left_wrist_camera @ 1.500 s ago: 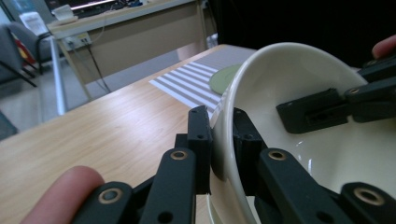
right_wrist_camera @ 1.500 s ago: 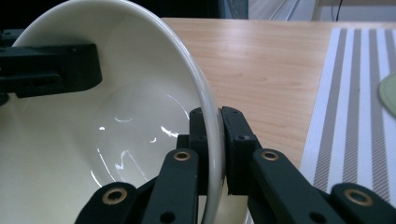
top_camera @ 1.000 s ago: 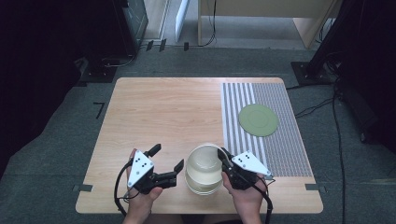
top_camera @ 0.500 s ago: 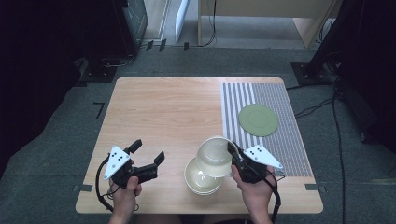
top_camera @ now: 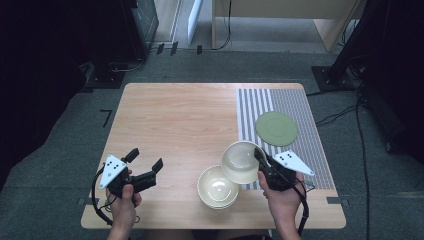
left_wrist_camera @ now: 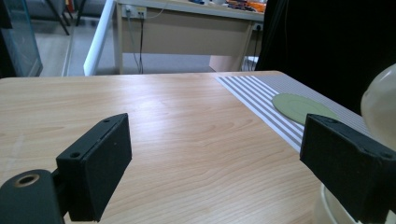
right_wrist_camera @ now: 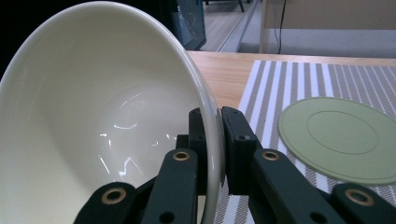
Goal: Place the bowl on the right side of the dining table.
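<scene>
Right tool (top_camera: 260, 159), clamped on the lifted bowl's (top_camera: 240, 162) rim, has swung it off the stack (top_camera: 217, 187) toward the green plate (top_camera: 276, 128); left tool (top_camera: 146, 161) gapes empty

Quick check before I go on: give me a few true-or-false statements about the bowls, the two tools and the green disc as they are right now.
1. The right tool is clamped on the rim of the lifted bowl. True.
2. The lifted bowl is held level, opening straight up. False: it is tilted, with its opening facing partly sideways.
3. The left tool holds the second bowl. False: its jaws stand open and empty, apart from that bowl.
4. The green disc lies on the striped mat. True.
5. The second bowl sits on the striped mat. False: it rests on bare wood near the table's front edge.
</scene>
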